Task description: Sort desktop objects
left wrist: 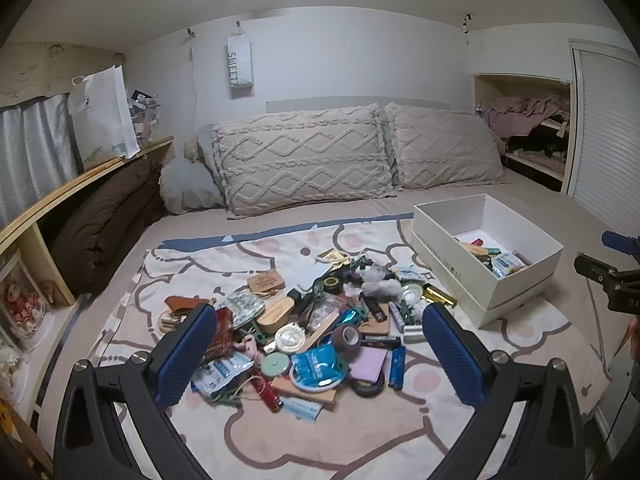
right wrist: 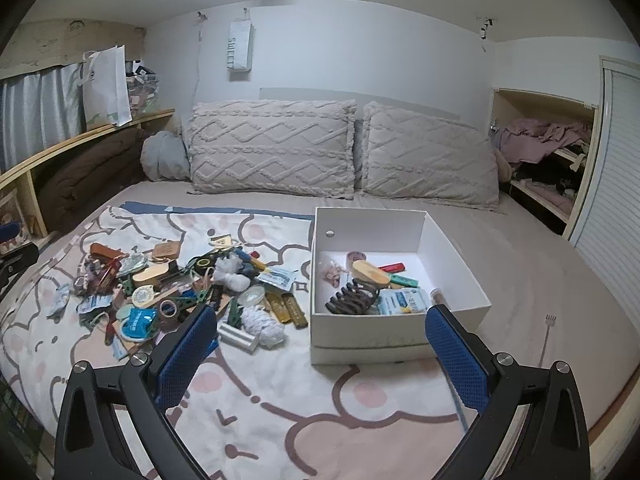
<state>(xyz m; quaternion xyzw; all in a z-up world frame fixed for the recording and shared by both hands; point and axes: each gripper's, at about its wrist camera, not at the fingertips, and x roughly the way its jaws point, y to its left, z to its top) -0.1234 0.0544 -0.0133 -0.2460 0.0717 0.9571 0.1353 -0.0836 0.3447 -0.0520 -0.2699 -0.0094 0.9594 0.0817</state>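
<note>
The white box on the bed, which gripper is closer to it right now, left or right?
Right. The right gripper hangs open just in front of the white box, facing its near wall. The left gripper is open over the clutter pile, with the box off to its right.

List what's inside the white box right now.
In the white box: a dark hair claw, a wooden brush, a red lighter, a green lighter, a tissue pack and a tape roll. Anything beneath these is hidden.
</note>
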